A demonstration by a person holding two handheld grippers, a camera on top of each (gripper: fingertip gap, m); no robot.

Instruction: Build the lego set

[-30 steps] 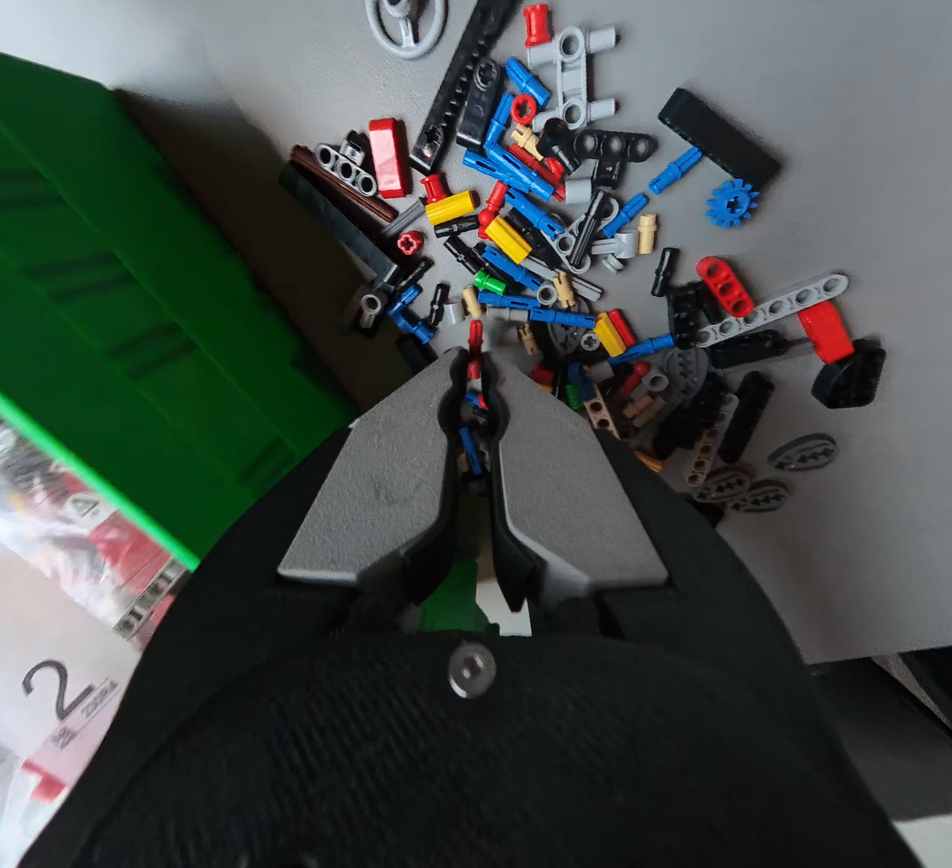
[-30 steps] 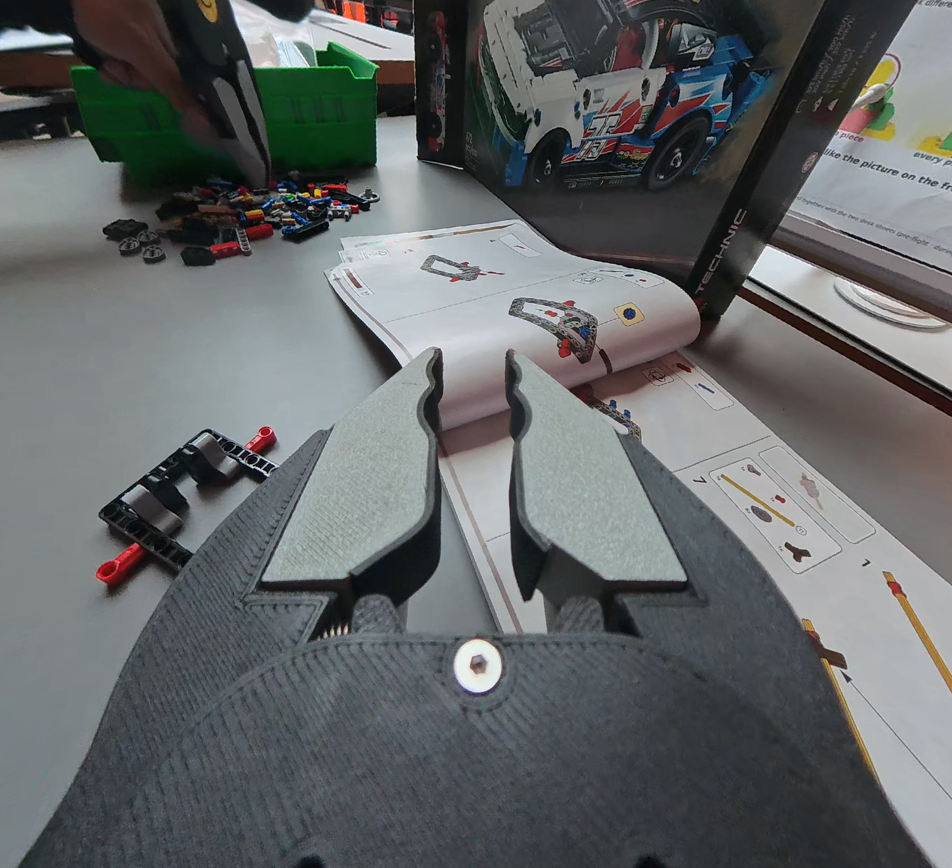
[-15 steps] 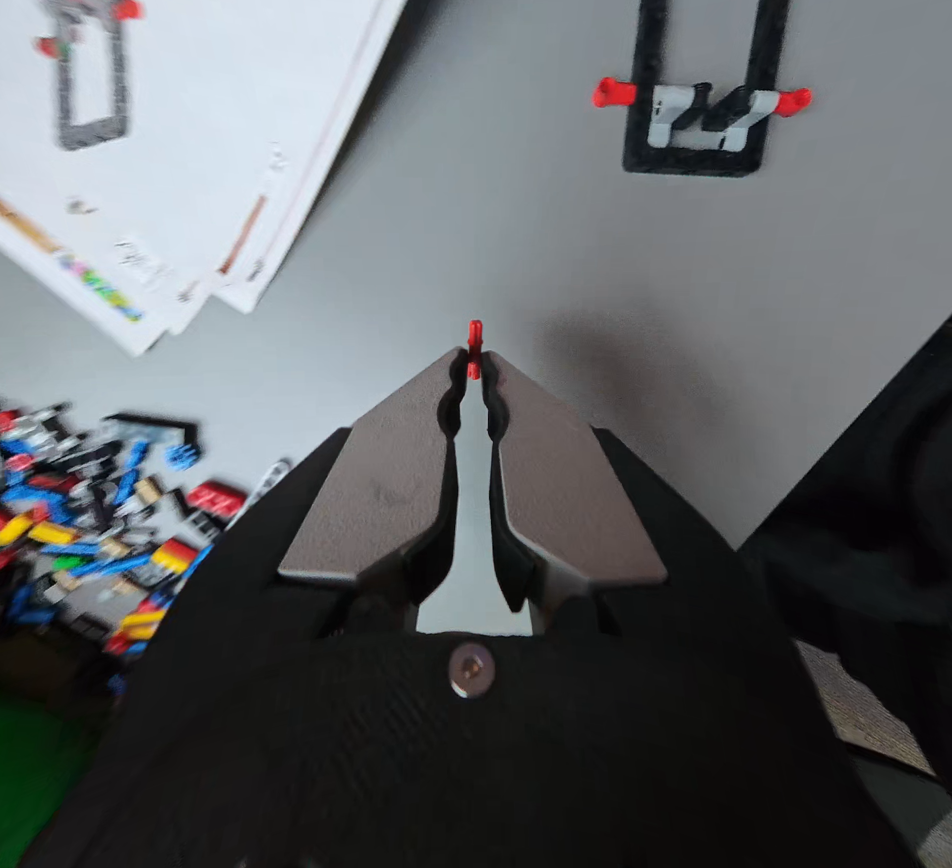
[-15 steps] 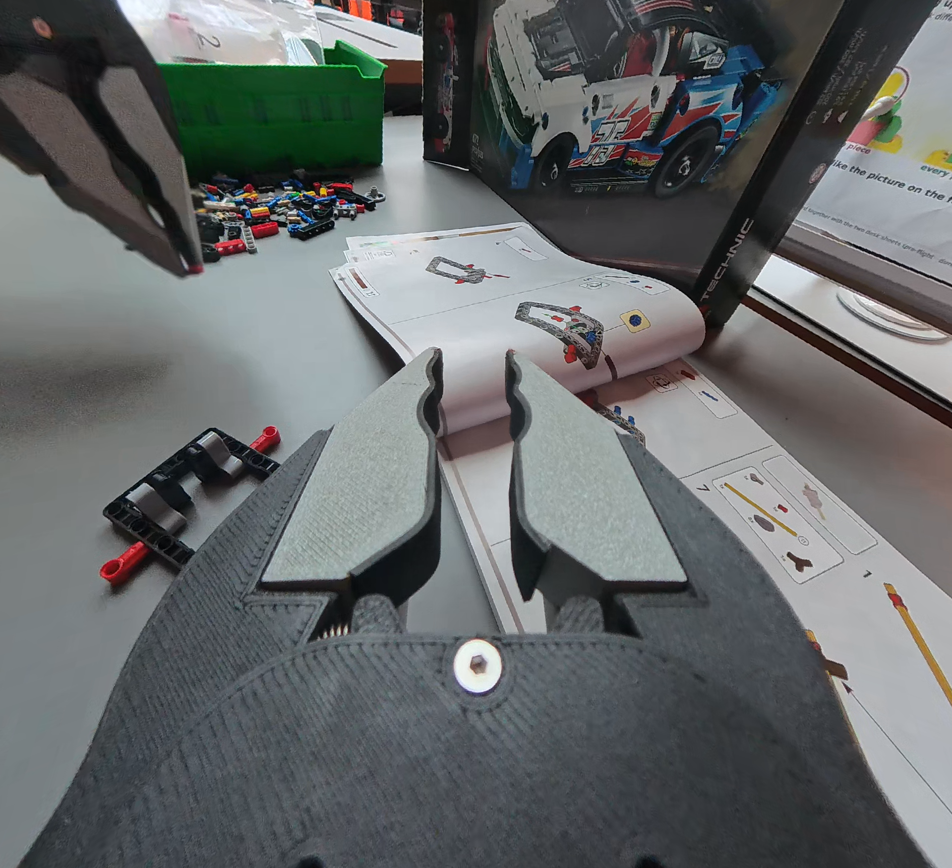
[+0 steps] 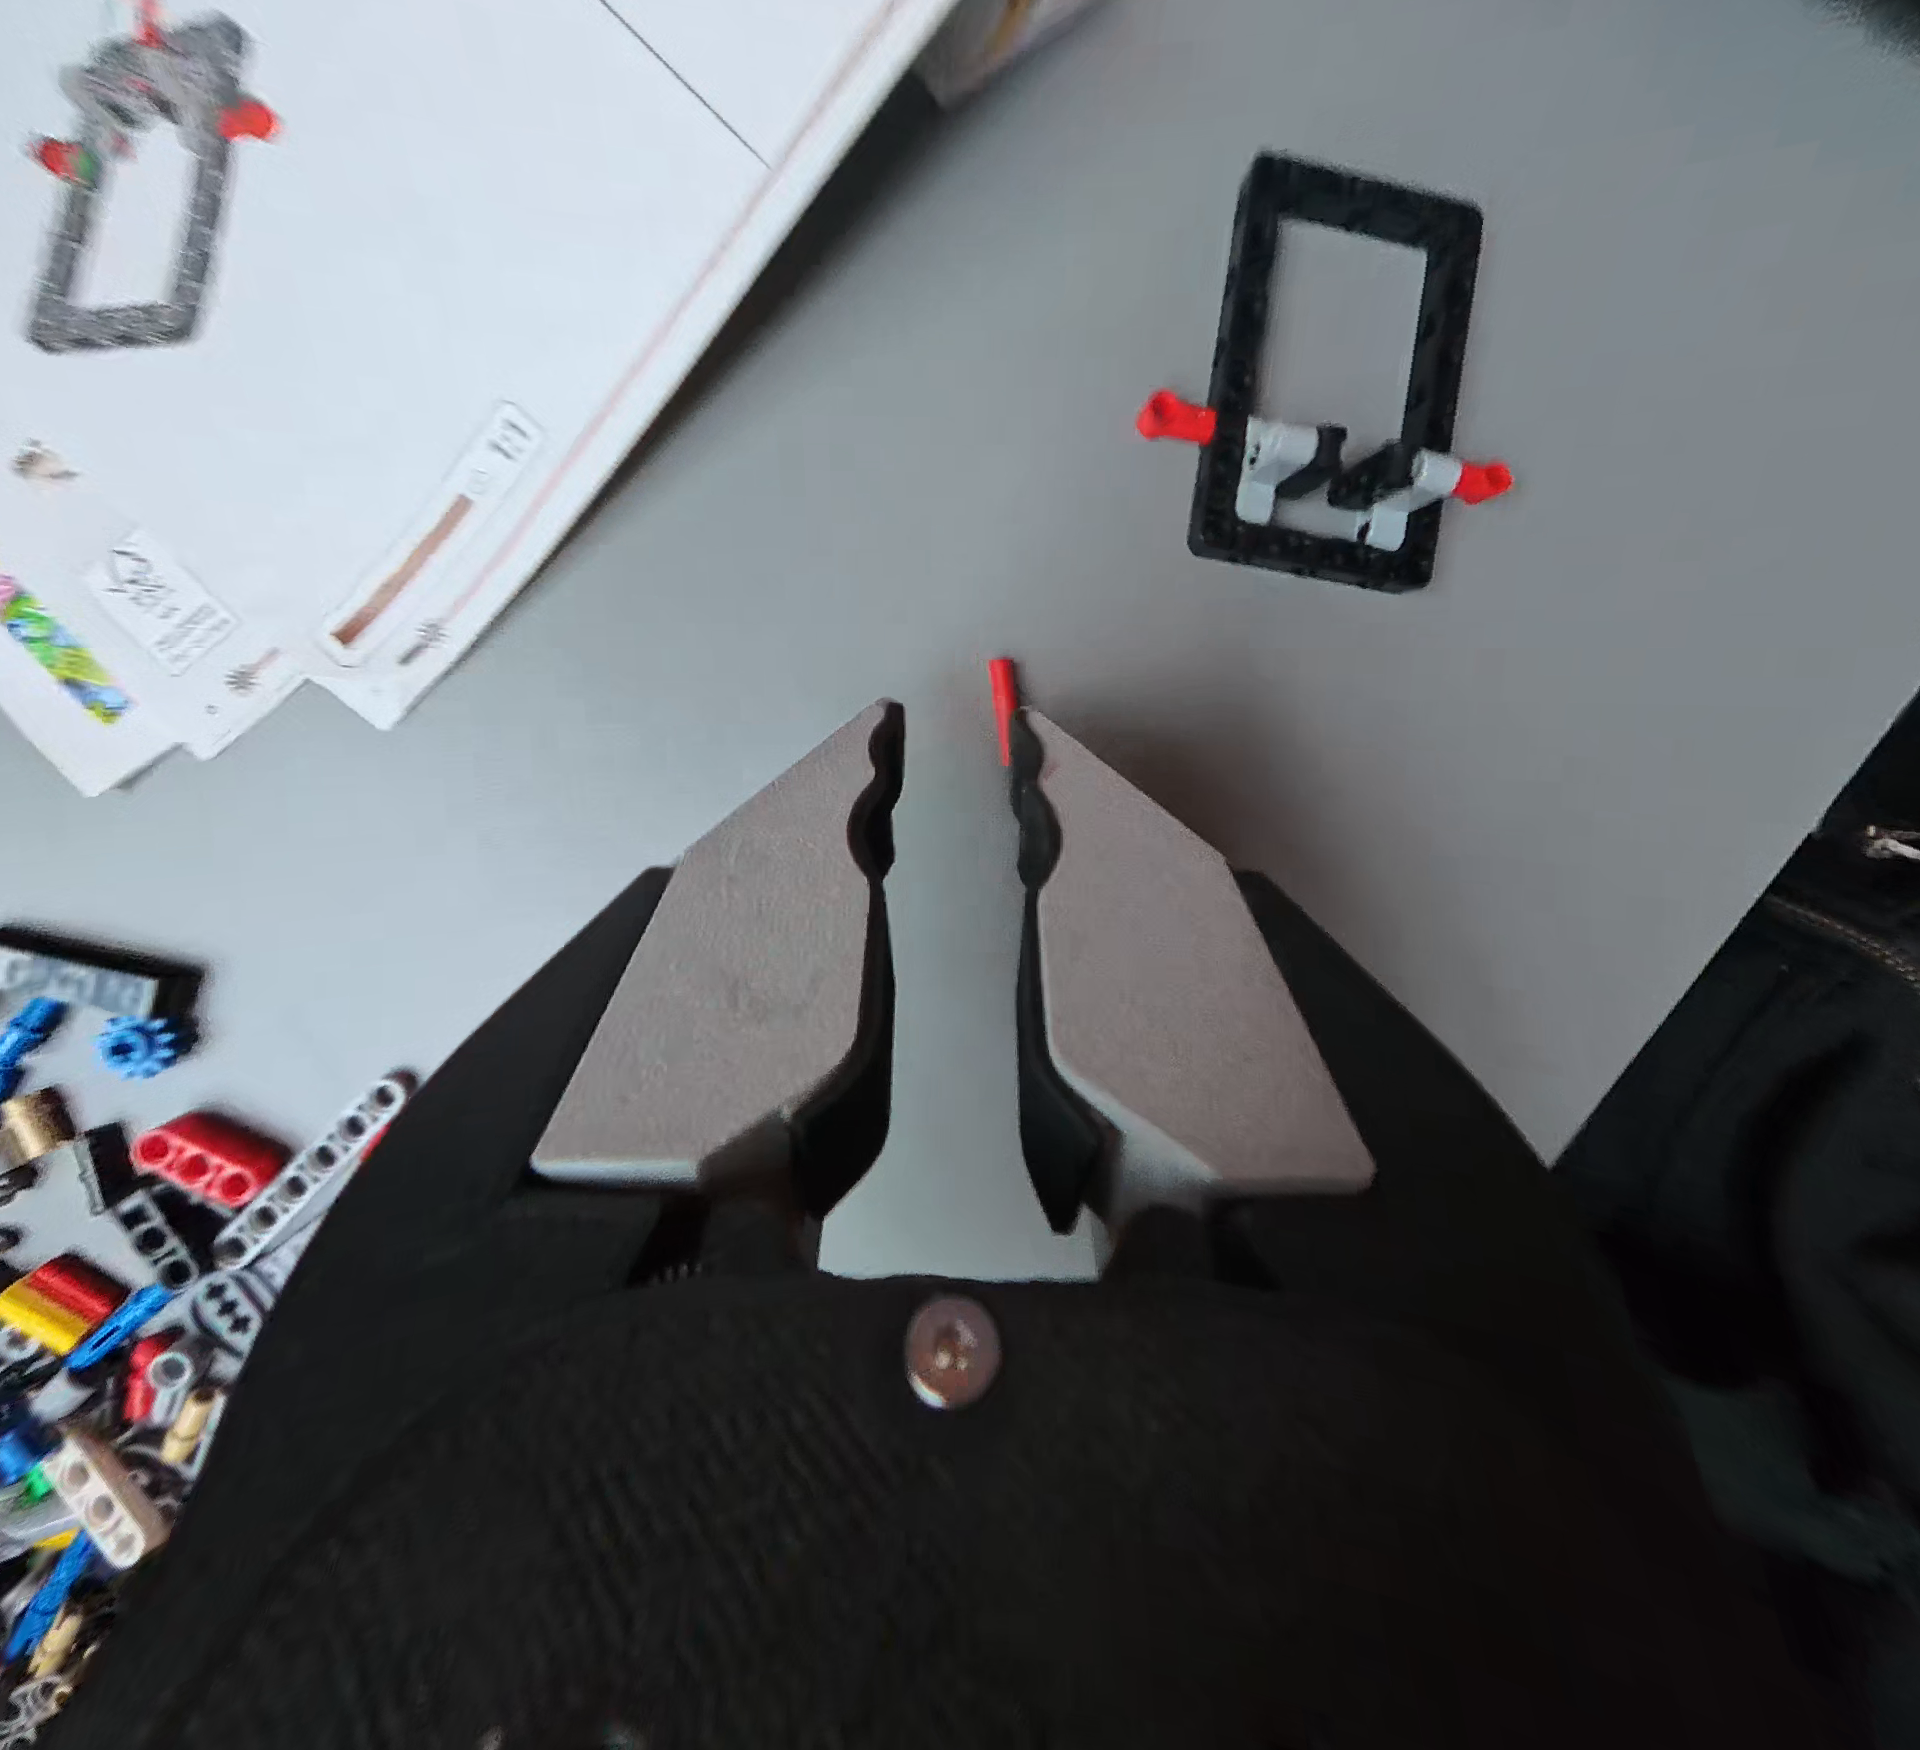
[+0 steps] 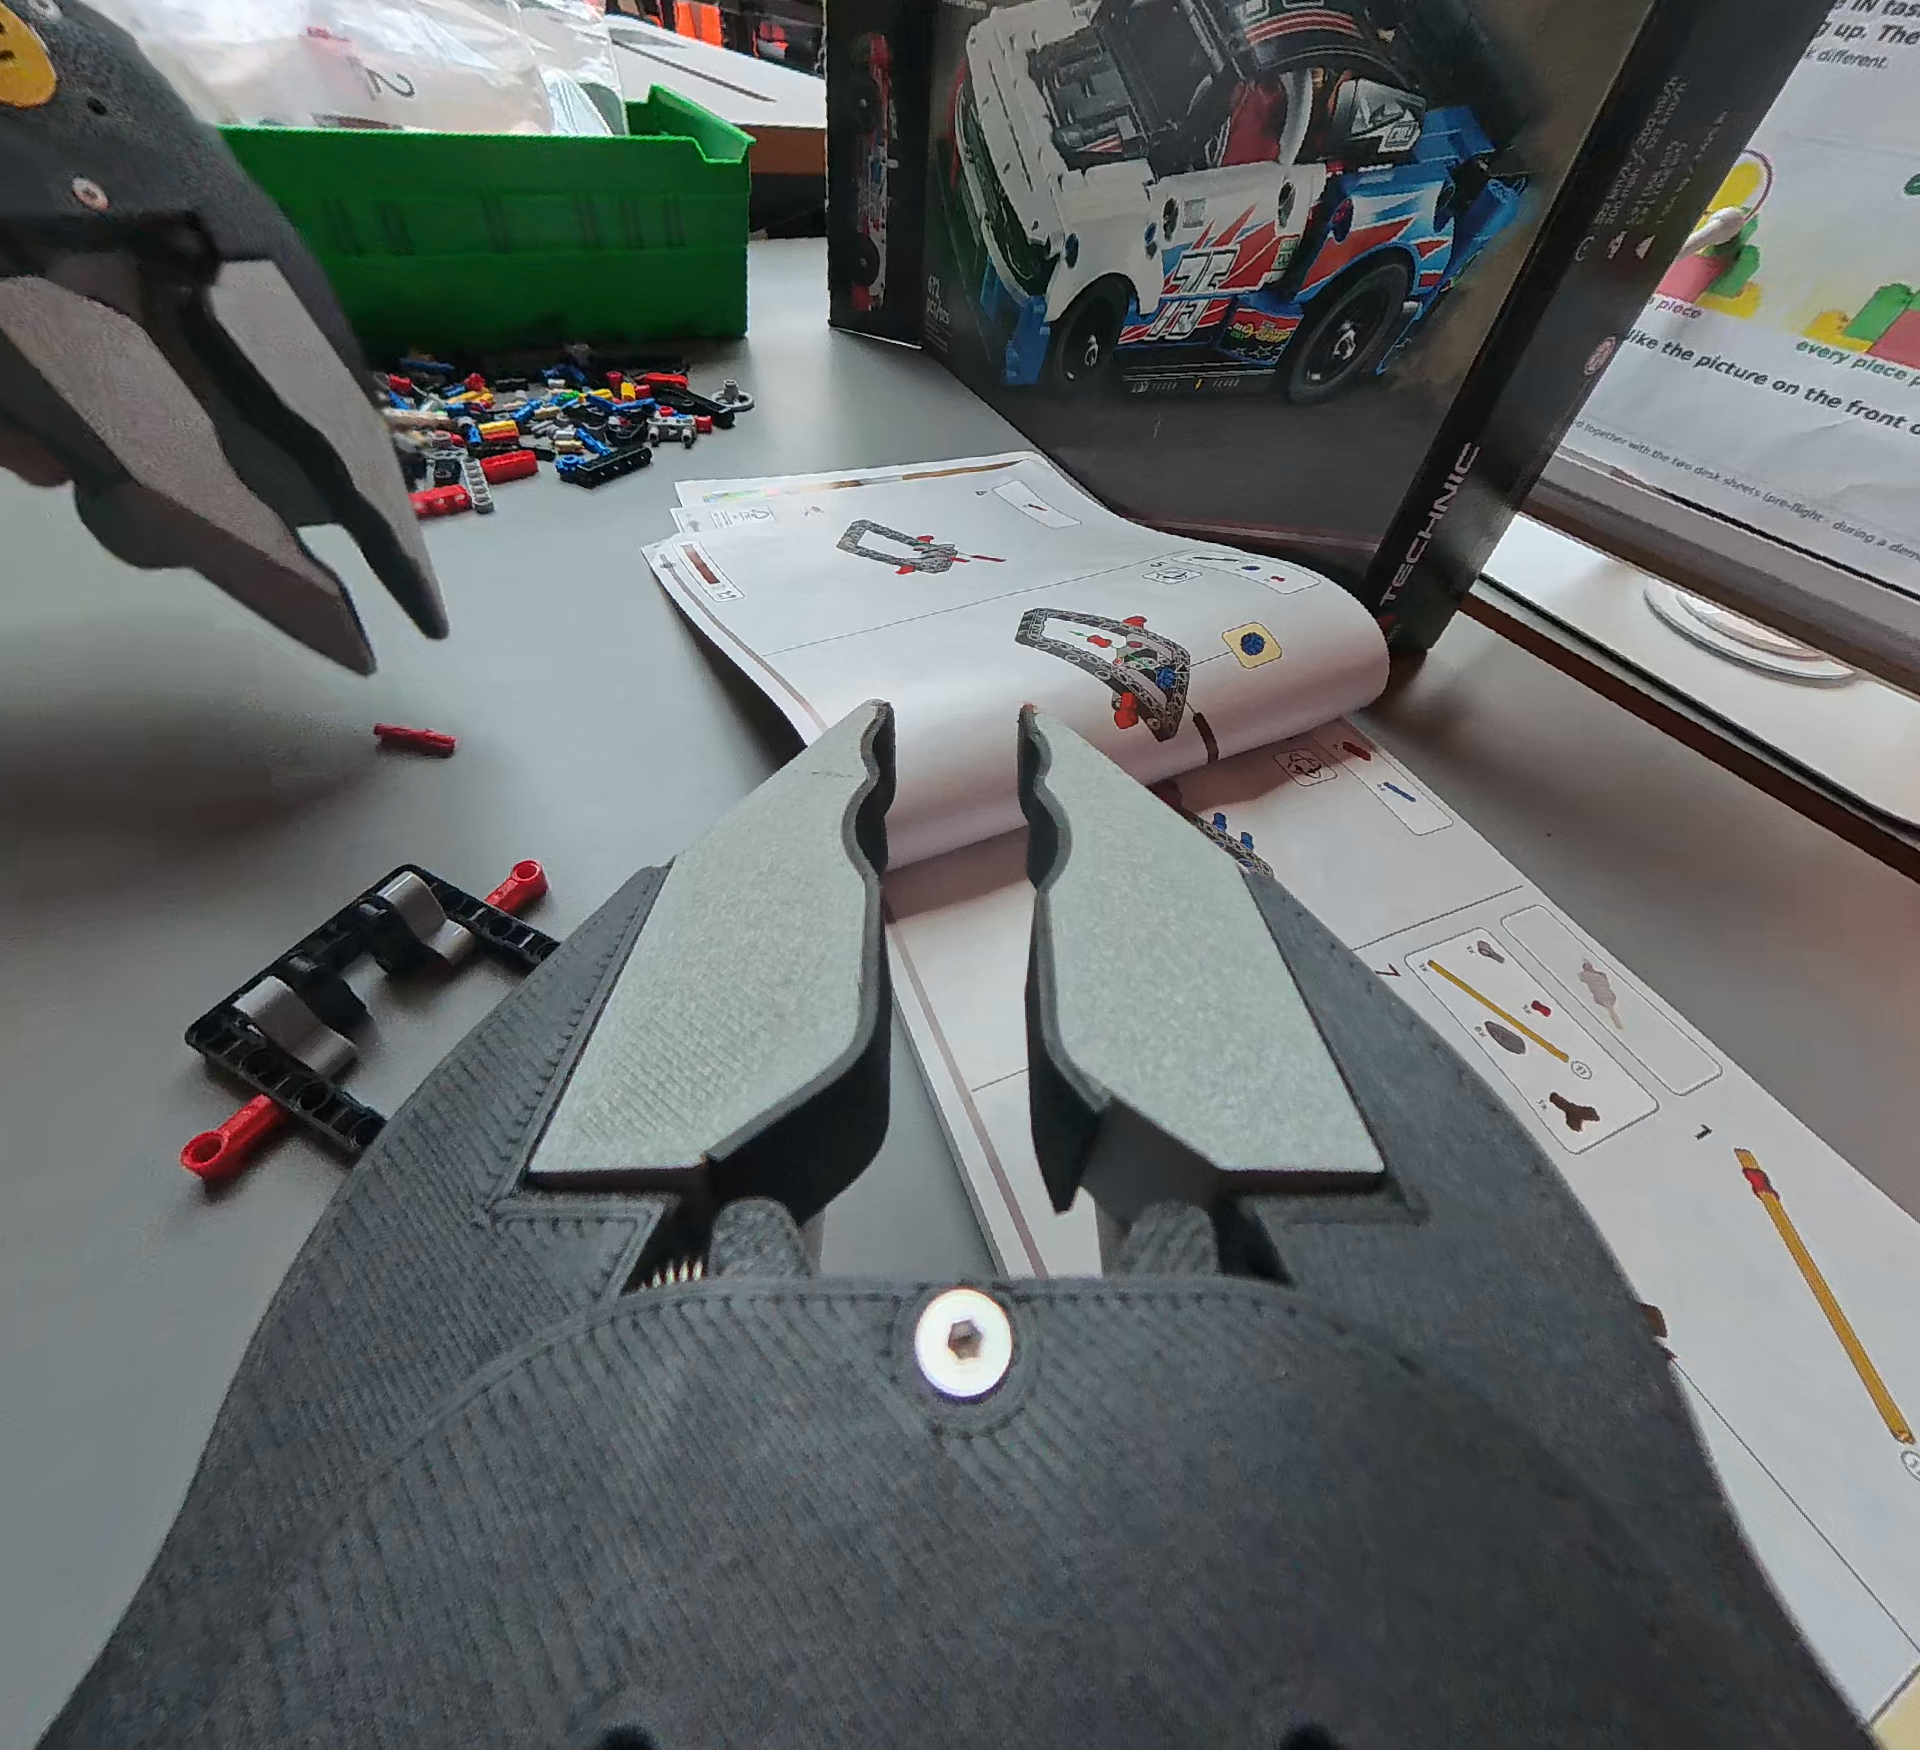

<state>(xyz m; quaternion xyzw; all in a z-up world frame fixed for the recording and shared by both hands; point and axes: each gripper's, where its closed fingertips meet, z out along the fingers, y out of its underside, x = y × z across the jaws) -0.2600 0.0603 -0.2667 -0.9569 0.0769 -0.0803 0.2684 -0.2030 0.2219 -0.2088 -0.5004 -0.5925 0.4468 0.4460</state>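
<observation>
Red pin [image 6: 414, 739] lies below left gripper [image 6: 405, 651] (parted).

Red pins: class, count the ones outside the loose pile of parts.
3. Two red pins stick out of the black frame, one on each side. The third lies loose on the table under the open left gripper. The pile may hide more.

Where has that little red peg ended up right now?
The red peg lies loose on the grey table, just below the open left gripper, between the parts pile and the black frame.
</observation>
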